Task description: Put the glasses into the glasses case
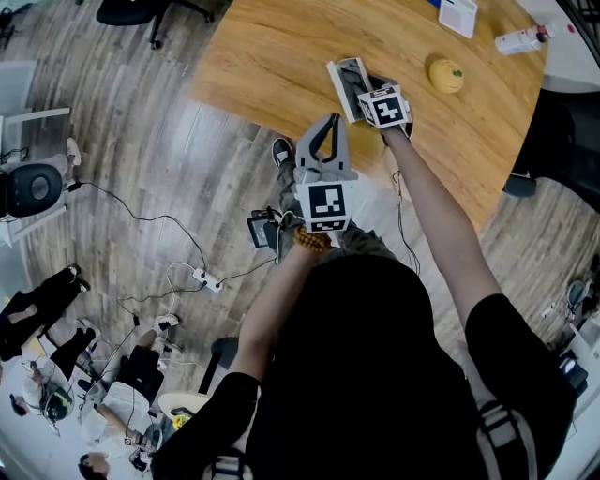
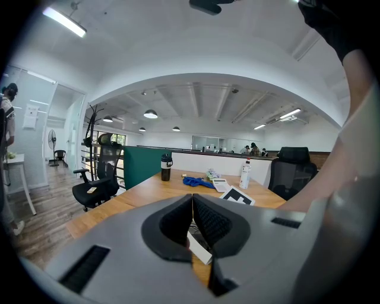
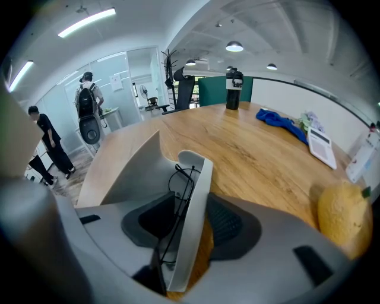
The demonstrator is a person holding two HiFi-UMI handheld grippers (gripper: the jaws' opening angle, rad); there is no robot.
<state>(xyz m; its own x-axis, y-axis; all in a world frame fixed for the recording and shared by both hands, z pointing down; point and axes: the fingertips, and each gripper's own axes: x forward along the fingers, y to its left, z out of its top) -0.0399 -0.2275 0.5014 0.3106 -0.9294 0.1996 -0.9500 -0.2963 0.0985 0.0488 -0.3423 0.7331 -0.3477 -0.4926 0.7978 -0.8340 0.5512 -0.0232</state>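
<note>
A white glasses case (image 1: 349,82) lies open near the wooden table's (image 1: 272,56) front edge, its lid (image 3: 136,166) raised to the left. Thin black-rimmed glasses (image 3: 178,202) lie inside it, against the tray's wall (image 3: 199,196). My right gripper (image 3: 190,222) points steeply down over the case and straddles that wall: one pad is inside by the glasses, the other outside against the wall. In the head view its marker cube hides the jaws. My left gripper (image 1: 330,120) hovers level just before the table's edge, shut and empty, with its pads (image 2: 208,222) meeting.
A yellow fruit (image 1: 445,75) lies right of the case. A white bottle (image 1: 520,39) and a white booklet (image 1: 457,14) lie at the far side. A black flask (image 3: 234,89) and a blue cloth (image 3: 282,123) lie further off. Cables (image 1: 187,272) run over the floor.
</note>
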